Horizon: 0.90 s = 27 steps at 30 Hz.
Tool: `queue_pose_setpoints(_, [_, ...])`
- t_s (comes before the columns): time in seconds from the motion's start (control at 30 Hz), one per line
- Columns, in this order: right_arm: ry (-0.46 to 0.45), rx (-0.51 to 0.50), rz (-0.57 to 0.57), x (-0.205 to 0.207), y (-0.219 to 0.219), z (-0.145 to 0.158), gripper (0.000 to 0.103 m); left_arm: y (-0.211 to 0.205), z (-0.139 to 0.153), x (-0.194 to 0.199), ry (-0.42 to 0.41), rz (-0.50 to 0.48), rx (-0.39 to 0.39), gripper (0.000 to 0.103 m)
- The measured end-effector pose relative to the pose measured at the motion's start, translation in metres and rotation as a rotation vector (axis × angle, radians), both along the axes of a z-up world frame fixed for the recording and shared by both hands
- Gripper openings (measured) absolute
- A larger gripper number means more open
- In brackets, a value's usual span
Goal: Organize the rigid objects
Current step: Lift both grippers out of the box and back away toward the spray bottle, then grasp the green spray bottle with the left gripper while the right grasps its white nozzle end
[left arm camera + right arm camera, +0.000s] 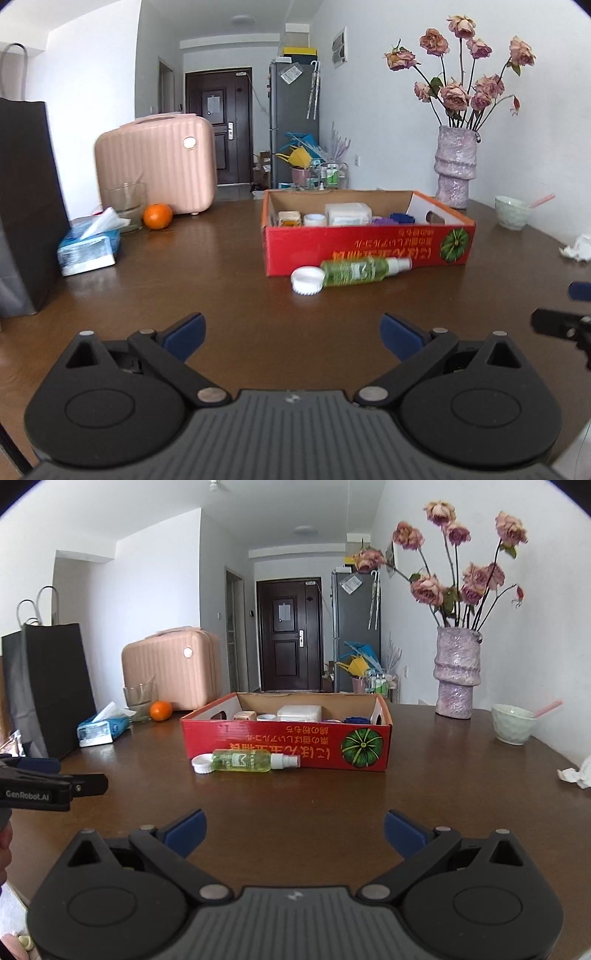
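Your left hand-held gripper (293, 338) hovers low over the brown worktop (221, 295) with its blue-padded fingers (184, 334) spread wide apart and nothing between them; your right hand-held gripper (295, 834) is the same, fingers (186, 830) well apart and holding nothing. In the right wrist view the left hand-held gripper shows at the left edge, so the two sit side by side, facing the same way.

Ahead of both lies the red cardboard box (365, 243), open at the top, with a green pumpkin print on its near wall; inside it you can see a small jar (289, 218), a white round tub (314, 220), a white square container (348, 213) and something blue (402, 218) that is too hidden to name. Just in front of the box, touching or nearly touching its near wall, a green spray bottle (360, 271) lies on its side with its white nozzle pointing right; a white ribbed cap (307, 280) rests against the bottle's base end.

Off to the left stand an orange (157, 216), a glass (123, 206), a blue tissue pack (88, 249) and a dark paper bag (26, 206), with a pink suitcase (155, 166) behind them; to the right, well apart from the box, a pink vase of dried roses (456, 166), a pale green bowl (511, 212) and a crumpled tissue (578, 249) at the worktop's edge.
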State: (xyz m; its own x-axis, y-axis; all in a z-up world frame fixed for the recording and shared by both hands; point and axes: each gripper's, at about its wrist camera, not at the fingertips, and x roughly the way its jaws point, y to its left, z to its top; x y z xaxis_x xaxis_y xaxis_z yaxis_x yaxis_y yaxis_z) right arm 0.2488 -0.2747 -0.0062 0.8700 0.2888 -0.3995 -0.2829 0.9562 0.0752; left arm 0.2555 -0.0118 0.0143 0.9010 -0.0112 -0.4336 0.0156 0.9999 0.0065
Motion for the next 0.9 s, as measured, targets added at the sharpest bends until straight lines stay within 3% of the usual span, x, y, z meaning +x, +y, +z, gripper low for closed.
queue_pose_setpoints(0.07, [0.03, 0.035, 0.001, 0.028, 0.002, -0.001, 0.1, -0.002, 0.002, 0.027, -0.006, -0.03, -0.04, 0.099])
queue_pose_setpoints(0.13, [0.064, 0.08, 0.004, 0.058, 0.003, -0.002, 0.097, -0.004, 0.001, 0.056, 0.014, -0.049, -0.065, 0.087])
queue_pose_setpoints(0.3, [0.158, 0.201, 0.007, 0.131, 0.009, -0.011, 0.081, -0.006, -0.01, 0.124, 0.101, -0.091, -0.17, 0.075])
queue_pose_setpoints(0.43, [0.221, 0.298, 0.015, 0.177, 0.013, -0.025, 0.068, -0.005, -0.024, 0.163, 0.16, -0.086, -0.234, 0.06])
queue_pose_setpoints(0.6, [0.245, 0.333, 0.021, 0.209, 0.021, -0.04, 0.053, 0.006, -0.035, 0.184, 0.226, -0.128, -0.368, 0.054])
queue_pose_setpoints(0.7, [0.261, 0.377, 0.016, 0.222, 0.022, -0.048, 0.044, 0.004, -0.044, 0.19, 0.249, -0.114, -0.345, 0.049])
queue_pose_setpoints(0.9, [0.305, 0.431, 0.01, 0.237, 0.024, -0.06, 0.037, 0.011, -0.046, 0.194, 0.257, -0.11, -0.406, 0.048])
